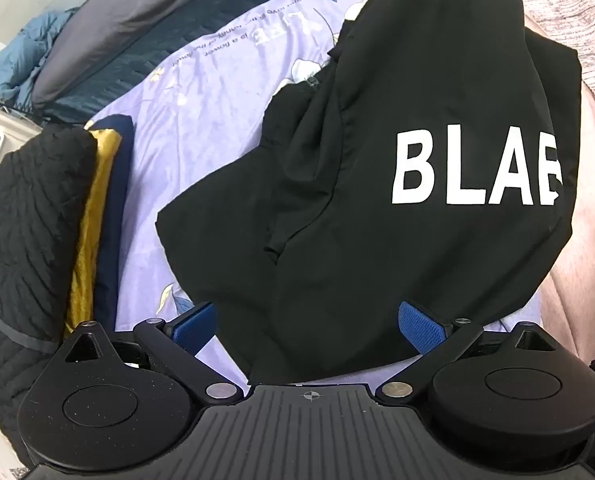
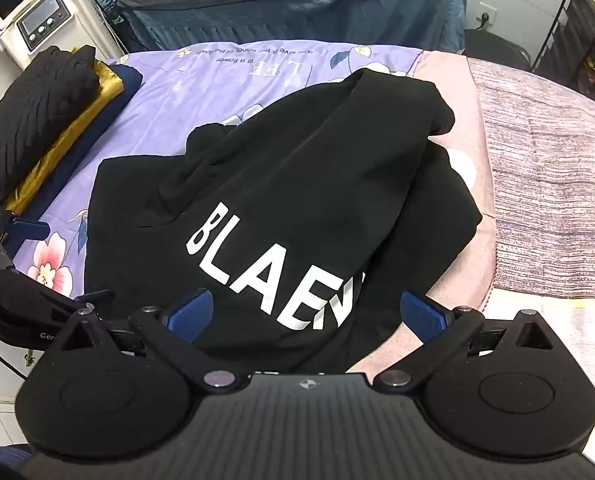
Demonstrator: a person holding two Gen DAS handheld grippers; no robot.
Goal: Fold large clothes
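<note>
Claws first: the left claw (image 1: 308, 326) stands with its blue pads wide apart, the near hem of the black top (image 1: 377, 208) lying between them but gripped by neither. The right claw (image 2: 304, 316) is likewise spread wide over the same hem, holding nothing. The top, with its white lettering (image 2: 275, 270), lies rumpled on the purple flowered sheet (image 2: 169, 92), a loose hood or sleeve heaped across its far part and one side spilling toward the pink blanket (image 2: 545, 168).

Risk, as I judge it: pinching here may catch only the upper layer, so the lower one drags and the fold comes out crooked. The heaped part could get trapped inside as a lump. A wide sweep leftward might also knock the stack of folded clothes (image 2: 53, 120) near the bed's edge.
</note>
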